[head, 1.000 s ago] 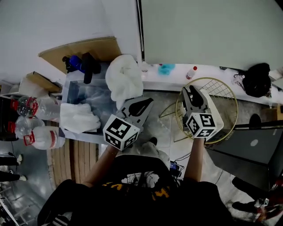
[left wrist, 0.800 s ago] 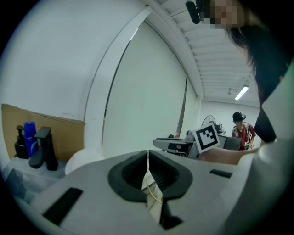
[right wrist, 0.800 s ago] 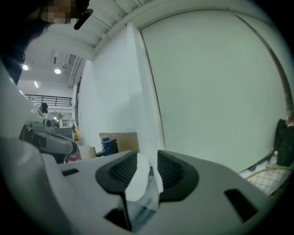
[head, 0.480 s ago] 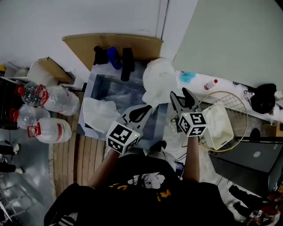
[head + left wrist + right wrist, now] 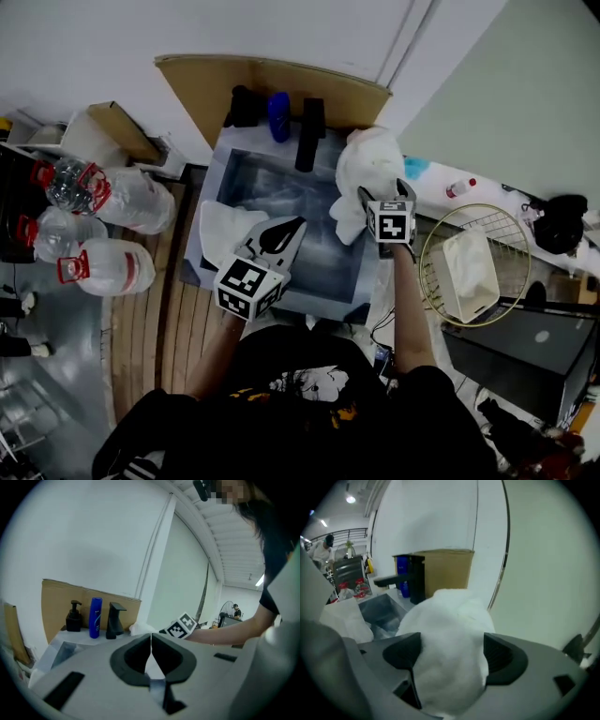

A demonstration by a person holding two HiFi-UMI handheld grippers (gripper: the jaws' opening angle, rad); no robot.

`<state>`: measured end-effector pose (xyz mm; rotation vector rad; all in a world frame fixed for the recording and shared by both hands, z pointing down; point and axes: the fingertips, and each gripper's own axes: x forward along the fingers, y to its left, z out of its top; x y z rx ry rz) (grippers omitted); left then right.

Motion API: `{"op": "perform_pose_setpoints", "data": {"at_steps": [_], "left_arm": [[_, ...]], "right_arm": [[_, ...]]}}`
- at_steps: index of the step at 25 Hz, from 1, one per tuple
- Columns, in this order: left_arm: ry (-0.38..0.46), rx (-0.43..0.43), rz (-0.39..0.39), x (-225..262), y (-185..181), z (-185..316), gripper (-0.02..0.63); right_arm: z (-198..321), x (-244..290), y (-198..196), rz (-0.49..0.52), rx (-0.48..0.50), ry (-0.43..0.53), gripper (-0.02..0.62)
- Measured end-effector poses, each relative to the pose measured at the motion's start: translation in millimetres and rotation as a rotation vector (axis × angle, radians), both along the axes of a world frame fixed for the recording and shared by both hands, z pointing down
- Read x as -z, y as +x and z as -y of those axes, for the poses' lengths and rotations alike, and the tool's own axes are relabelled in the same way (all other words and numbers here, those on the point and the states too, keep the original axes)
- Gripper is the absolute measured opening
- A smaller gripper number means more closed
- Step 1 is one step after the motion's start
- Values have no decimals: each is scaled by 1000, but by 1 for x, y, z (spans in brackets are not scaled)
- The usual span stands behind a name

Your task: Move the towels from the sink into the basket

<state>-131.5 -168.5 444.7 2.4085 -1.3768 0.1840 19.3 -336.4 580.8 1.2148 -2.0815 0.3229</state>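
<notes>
Back from the basket [image 5: 473,205], where one towel [image 5: 469,272] now lies, the right gripper [image 5: 382,194] has just been opening its jaws wide. The next towel [image 5: 370,159], on the sink [image 5: 281,202] rim, sits between them, ungripped. The left gripper [image 5: 298,225] is closed and empty, a third towel [image 5: 225,234] beside its jaws.

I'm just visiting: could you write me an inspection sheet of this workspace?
Surface: grey metal sink.
Job's things: white towel on the sink's right rim; second towel on its left rim; third towel in the wire basket.
Clutter: blue bottle, black dispenser, tap behind the basin; water bottles at left.
Grippers: left gripper shut, empty; right gripper open, jaws just opened, white towel between them.
Cables: nothing seen.
Surroundings: cardboard sheet, white wall.
</notes>
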Motion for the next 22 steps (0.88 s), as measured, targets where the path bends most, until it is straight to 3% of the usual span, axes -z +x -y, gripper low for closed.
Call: {"op": "perform_pose_setpoints", "data": {"at_steps": [4,7,14,22], "left_arm": [[-13,13,-1,-5,-15,-5,11],[-22,34,-6,-8,-26,-4,11],[-22,35,-10,-7,-31,-1,11],[-2,-16,-12,-2,-11,-1,11]], "right_arm": [[13,-32,1,-30,-67,-107,410],[14,-39,0,-66,-79,-84,393],[5,-30,-1,-86,-74,-51,207],[-19,10,-8,115,-78,-18,141]]}}
